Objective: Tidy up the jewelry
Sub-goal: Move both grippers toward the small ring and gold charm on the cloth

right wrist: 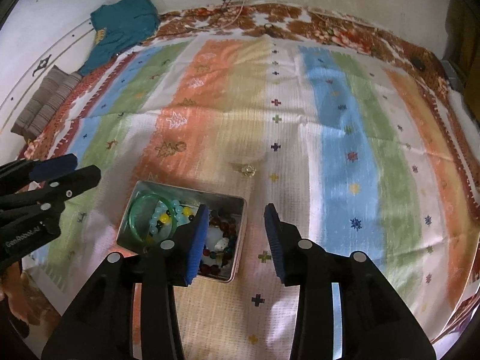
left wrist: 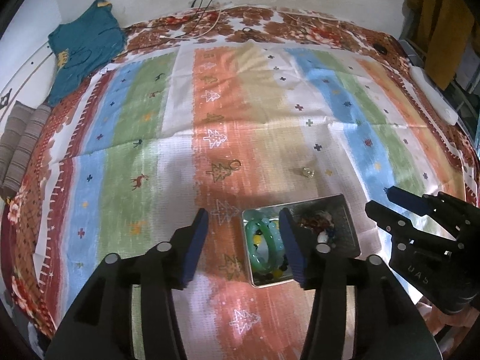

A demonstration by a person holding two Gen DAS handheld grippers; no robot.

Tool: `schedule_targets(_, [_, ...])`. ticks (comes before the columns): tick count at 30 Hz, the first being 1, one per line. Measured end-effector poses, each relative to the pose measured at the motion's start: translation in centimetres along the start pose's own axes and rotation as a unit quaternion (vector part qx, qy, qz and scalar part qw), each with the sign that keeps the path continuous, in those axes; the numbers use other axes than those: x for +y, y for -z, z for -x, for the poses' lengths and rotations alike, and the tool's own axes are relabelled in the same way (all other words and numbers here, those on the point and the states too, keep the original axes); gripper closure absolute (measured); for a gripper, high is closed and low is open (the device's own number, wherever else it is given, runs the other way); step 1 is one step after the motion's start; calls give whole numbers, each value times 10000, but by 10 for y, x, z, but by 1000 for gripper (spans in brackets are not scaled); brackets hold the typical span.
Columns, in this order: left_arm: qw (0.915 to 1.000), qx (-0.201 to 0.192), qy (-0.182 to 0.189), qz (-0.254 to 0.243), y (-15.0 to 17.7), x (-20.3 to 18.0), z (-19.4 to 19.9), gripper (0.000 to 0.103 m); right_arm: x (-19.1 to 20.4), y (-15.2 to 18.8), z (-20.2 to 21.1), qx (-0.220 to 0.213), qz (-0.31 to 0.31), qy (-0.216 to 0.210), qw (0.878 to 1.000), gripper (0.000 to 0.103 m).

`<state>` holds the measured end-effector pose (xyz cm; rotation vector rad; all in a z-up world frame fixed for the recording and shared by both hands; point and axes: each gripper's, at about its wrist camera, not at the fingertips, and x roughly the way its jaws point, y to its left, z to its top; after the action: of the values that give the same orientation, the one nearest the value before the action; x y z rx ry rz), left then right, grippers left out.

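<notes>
A metal tin (left wrist: 345,234) (right wrist: 240,207) lies on the striped cloth and holds a green bangle (left wrist: 255,249) (right wrist: 138,210), a light-blue bead bracelet (right wrist: 177,207) and dark red beads (right wrist: 228,228). A small ring (left wrist: 308,172) (right wrist: 248,169) lies on the cloth beyond the tin. A thin ring (left wrist: 235,164) lies further left. My left gripper (left wrist: 243,240) is open and empty above the tin's left edge. My right gripper (right wrist: 237,237) is open and empty over the tin's right side; it also shows in the left wrist view (left wrist: 387,201).
The striped cloth (left wrist: 210,120) covers a floral bedspread (right wrist: 345,30). A teal garment (left wrist: 84,51) and folded striped fabric (left wrist: 21,141) lie at the far left. Cables (left wrist: 204,21) run along the back wall. A white object (left wrist: 435,96) lies at the right edge.
</notes>
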<state>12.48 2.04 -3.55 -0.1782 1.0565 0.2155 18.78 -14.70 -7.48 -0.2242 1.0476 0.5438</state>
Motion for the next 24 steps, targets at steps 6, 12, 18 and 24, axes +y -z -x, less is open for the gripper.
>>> schedule_targets(6, [9999, 62, -28, 99, -6, 6, -8, 45, -2, -6, -7, 88, -37, -20, 10000, 60])
schedule_targets(12, [9996, 149, -32, 217, -13, 10, -19, 42, -2, -11, -17, 182, 11, -7, 9998, 57])
schedule_targets(18, [9989, 182, -66, 418, -23, 16, -32, 39, -2, -17, -27, 271, 77, 74, 9996, 57])
schedule_targets(24, [9985, 321, -155, 423, -33, 22, -49, 39, -7, -24, -38, 387, 0, 41, 9992, 57])
